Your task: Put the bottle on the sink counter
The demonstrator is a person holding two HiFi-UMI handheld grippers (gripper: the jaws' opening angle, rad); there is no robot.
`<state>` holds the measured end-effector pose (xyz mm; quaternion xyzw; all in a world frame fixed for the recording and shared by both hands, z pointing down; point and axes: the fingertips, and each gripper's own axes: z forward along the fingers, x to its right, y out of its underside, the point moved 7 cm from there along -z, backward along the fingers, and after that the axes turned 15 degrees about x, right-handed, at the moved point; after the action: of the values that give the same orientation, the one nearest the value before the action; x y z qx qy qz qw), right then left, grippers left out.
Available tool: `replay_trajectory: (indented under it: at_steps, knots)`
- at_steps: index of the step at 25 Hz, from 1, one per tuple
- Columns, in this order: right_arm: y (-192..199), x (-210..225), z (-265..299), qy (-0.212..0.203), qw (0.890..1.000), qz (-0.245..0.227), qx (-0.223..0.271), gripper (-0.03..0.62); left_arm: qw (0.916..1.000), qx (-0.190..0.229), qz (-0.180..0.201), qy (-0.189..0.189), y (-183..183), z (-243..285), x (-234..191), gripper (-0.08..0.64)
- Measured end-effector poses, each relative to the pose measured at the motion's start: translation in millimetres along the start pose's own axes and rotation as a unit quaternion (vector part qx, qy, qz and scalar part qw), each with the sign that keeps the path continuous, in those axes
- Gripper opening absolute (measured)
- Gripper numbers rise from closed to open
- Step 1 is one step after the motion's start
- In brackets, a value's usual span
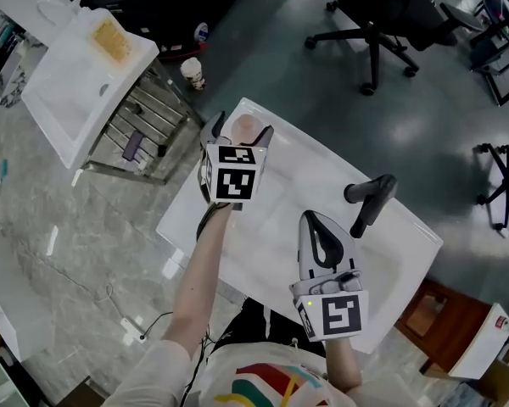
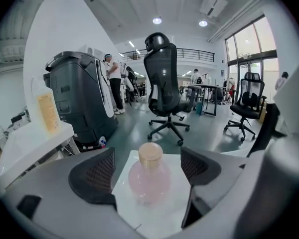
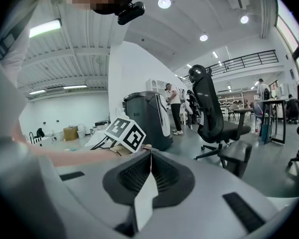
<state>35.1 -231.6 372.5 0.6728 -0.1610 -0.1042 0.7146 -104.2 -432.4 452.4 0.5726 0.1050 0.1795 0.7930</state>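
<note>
The left claw point(image 1: 241, 131) is spread open around a round pink bottle with a tan cap point(image 2: 150, 176). The bottle stands on the white sink counter point(image 1: 280, 172) near a corner, clear of both jaws. The right claw point(image 3: 150, 169) is clenched on nothing, just beside the black faucet point(image 1: 370, 198).

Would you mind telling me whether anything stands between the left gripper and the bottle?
Nothing visible does. The bottle stands on the white counter, right between the open jaws of the left gripper, with a gap on each side.
</note>
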Motion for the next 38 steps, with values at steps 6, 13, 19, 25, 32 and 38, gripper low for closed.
replay_trajectory:
  at_steps: [6,13,19,25,32,38]
  knots:
    - [-35,-3,-3,-0.008,0.999,-0.038,0.032,0.012,0.9983,0.059,0.001,-0.008,-50,-44,1,0.405]
    - [-82,-11,-7,-0.008,0.994,-0.071,0.084,0.012,0.9866,0.16,0.025,-0.015,-127,-120,0,0.403]
    - [-109,-22,-23,-0.01,0.989,-0.077,0.124,0.012,0.9679,0.243,0.057,-0.028,-165,-196,24,0.292]
    - [-136,-38,-34,-0.017,0.984,-0.082,0.16,0.012,0.9509,0.299,0.06,-0.054,-186,-263,35,0.2]
    - [-146,-54,-50,-0.034,0.98,-0.097,0.173,0.012,0.9291,0.355,0.049,-0.091,-179,-323,51,0.034]
    - [-146,-73,-56,-0.067,0.978,-0.096,0.171,0.012,0.9316,0.343,0.02,-0.119,-143,-353,63,0.018]
